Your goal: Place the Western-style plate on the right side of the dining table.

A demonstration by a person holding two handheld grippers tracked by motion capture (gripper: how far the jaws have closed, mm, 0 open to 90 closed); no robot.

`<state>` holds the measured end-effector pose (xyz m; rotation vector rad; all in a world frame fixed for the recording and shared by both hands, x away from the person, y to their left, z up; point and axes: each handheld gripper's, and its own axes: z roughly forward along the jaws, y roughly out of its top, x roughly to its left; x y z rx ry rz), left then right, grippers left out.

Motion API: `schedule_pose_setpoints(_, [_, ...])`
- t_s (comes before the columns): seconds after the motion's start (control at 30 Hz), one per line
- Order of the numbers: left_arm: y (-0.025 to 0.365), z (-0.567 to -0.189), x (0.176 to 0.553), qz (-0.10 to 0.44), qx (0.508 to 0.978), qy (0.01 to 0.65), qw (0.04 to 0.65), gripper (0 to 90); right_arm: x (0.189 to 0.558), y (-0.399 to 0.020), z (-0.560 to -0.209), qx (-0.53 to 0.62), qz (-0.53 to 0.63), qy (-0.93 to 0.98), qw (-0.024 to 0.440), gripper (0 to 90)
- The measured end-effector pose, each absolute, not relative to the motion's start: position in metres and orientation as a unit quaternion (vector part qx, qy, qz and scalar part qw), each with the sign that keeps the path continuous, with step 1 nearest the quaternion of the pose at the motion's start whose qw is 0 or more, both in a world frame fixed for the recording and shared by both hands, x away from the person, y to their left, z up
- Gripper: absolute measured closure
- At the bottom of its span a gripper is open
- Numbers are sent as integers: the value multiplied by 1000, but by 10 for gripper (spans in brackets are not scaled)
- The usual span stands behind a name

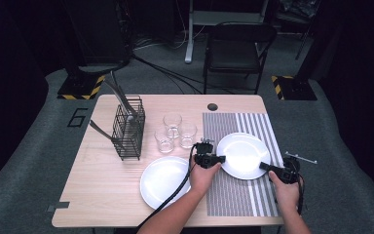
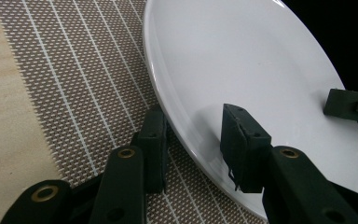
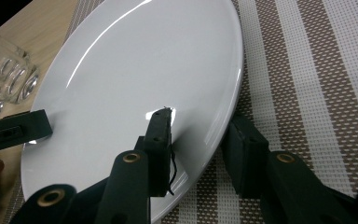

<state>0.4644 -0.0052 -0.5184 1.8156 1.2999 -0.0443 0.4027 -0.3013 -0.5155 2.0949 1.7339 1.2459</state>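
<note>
A white plate [image 1: 243, 155] lies on the striped placemat [image 1: 238, 195] at the table's right. My left gripper [image 1: 222, 158] is at the plate's left rim. In the left gripper view [image 2: 193, 114] one jaw sits on the mat outside the rim and the other over the plate [image 2: 242, 56], with a wide gap between them. My right gripper [image 1: 263, 166] is at the opposite rim. In the right gripper view [image 3: 200, 119] one jaw is over the plate [image 3: 140, 60] and the other beside the rim on the mat. Both are open and straddle the rim without pressing on it.
A second white plate [image 1: 164, 181] lies on the bare wood left of the mat. Three glasses [image 1: 173, 130] stand behind it, close to the left gripper. A black wire rack [image 1: 129, 127] with cutlery stands at the left. A chair [image 1: 238, 48] is beyond the table.
</note>
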Motion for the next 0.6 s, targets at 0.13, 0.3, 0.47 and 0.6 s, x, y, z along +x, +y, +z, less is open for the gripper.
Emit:
schedule_pose_setpoints(0.13, [-5,-519,465,-17,732,523,436,617,404,-301,-517,697,414,580,76,637])
schedule_pose_setpoints(0.3, [-5,-519,465,-17,732,525,435,617,405,-301,-518,696,414,581,77,637])
schedule_pose_setpoints(0.47, [-4,-519,465,-14,735,521,433,616,405,-300,-517,696,413,582,78,635])
schedule_pose_setpoints(0.6, [-3,-518,465,-14,733,524,433,615,405,-299,-517,694,410,586,84,629])
